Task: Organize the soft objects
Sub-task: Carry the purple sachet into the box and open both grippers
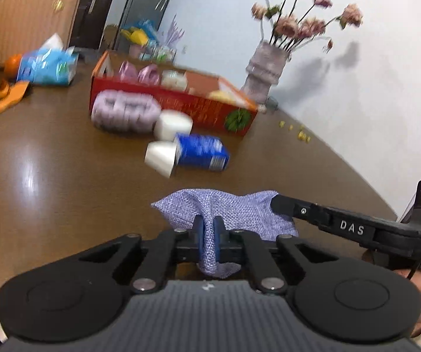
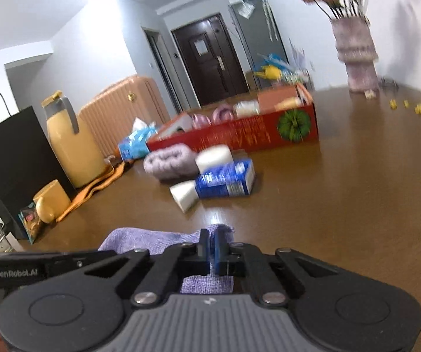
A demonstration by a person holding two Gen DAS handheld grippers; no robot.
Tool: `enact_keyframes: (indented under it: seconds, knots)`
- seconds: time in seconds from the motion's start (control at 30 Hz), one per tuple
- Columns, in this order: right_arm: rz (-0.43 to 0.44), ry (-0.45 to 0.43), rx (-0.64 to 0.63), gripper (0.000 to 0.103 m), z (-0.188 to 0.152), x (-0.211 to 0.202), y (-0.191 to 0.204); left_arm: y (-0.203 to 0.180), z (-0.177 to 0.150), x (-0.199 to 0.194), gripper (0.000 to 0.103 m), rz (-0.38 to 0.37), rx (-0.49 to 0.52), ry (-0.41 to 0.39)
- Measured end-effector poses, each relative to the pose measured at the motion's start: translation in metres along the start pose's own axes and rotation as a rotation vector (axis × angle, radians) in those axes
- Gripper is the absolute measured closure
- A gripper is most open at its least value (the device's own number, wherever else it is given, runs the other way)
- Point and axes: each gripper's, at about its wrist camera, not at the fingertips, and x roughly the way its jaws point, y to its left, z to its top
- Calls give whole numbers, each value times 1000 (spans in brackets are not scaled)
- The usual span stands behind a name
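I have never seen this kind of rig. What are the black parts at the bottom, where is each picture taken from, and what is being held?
No robot here: a person holds two hand grippers, each with a camera looking along its fingers. One picture is from the left gripper, the other from the right gripper. Both are shut on one purple cloth, at different parts. On the brown table lie a red box, a lilac cushion, white blocks and a blue carton.

a glossy brown table (image 2: 342,176) stood against a white wall (image 1: 342,94), lit from overhead; beyond it were a dark double door (image 2: 210,58) and a peach suitcase (image 2: 122,102).
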Motion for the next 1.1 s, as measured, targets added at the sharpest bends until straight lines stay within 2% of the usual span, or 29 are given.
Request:
enact_keyframes:
  seconds: [0.1,0.23,0.33,0.43,0.5,0.6,0.67,0.8,0.83,0.9,0.97,1.1]
  knots:
    - [33,-55,-46,101,35,3,6,2,42,2,96,-28,43,-74]
    - [48,-146,-166,101,108,35,18,12,122,31,96,-30,101,-153]
    - [47,-139,-205,101,162,92,20,27,176,75,96,20,108,-127]
    - [76,-53,-140,101,199,153,9,44,208,124,96,150,106,-58]
    - [60,-6,-120,101,211,190,3,57,217,154,96,184,106,-7]
    - [11,60,-130,101,211,234,-2,71,219,194,96,255,132,56]
    - [-46,95,-186,101,205,259,2,78,214,216,96,310,165,92]
    - [-57,171,-227,99,186,275,2,87,200,217,93,284,193,121]
    - [-54,178,-243,93,184,275,3,86,199,214,89,293,209,110]
    - [-58,175,-246,89,185,272,3,87,200,207,75,302,197,100]
    - [-53,170,-220,89,191,264,2,89,205,193,59,313,168,69]
    - [-73,97,-216,83,210,219,-3,78,217,150,46,361,190,-22]
